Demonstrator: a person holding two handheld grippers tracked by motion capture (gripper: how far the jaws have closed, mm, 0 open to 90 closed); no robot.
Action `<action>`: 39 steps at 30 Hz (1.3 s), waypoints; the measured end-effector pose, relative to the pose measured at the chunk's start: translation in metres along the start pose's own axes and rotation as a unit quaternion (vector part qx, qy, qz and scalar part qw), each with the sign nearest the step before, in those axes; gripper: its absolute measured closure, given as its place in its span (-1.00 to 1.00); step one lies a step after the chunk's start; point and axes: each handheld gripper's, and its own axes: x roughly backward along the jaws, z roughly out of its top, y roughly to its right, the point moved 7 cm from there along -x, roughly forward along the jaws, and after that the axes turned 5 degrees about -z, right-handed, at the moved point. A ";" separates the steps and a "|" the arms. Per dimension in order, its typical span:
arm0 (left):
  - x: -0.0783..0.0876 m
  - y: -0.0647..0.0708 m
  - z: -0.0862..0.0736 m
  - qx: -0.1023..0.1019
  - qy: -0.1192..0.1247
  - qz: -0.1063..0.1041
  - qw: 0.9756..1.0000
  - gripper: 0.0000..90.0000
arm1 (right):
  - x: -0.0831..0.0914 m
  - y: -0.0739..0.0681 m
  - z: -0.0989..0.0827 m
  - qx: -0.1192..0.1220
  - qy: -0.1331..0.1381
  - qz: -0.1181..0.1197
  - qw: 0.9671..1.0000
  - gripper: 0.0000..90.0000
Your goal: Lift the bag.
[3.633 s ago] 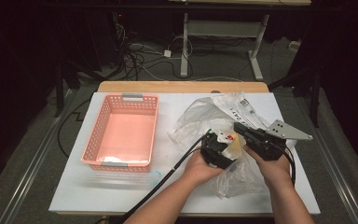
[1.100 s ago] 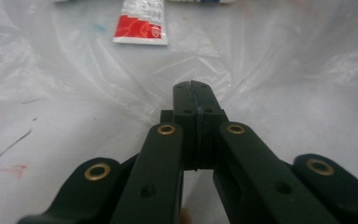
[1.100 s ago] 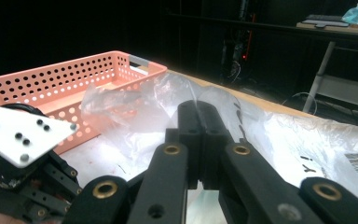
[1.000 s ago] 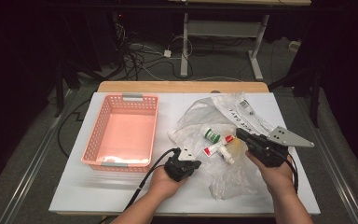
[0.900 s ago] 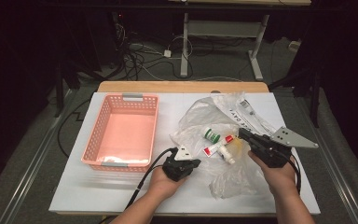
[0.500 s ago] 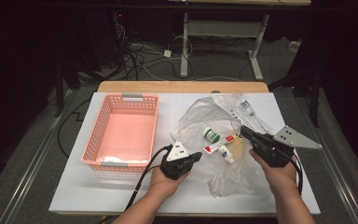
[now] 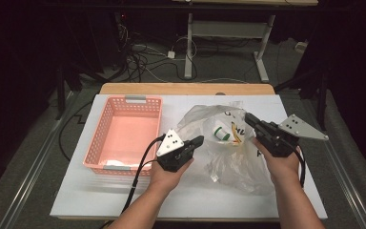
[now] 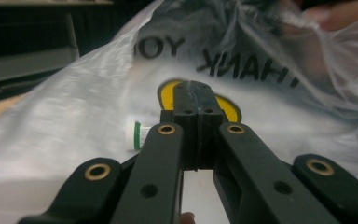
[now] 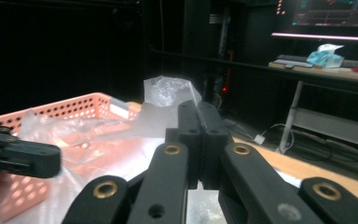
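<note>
Both grippers pinch the clear plastic bag (image 7: 228, 148): the left gripper (image 7: 198, 140) closed at its nine o'clock edge, the right gripper (image 7: 249, 118) closed at three o'clock.

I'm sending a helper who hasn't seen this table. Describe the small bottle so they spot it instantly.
Start at the pink basket on the white table. Right of it lies a crumpled clear plastic bag. The small bottle lies inside it, white with a green band, beside yellow print.
</note>
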 end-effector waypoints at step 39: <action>-0.004 -0.016 0.138 -0.072 0.087 0.037 0.993 0.87 | -0.021 0.057 0.083 0.006 0.064 -0.093 0.994 1.00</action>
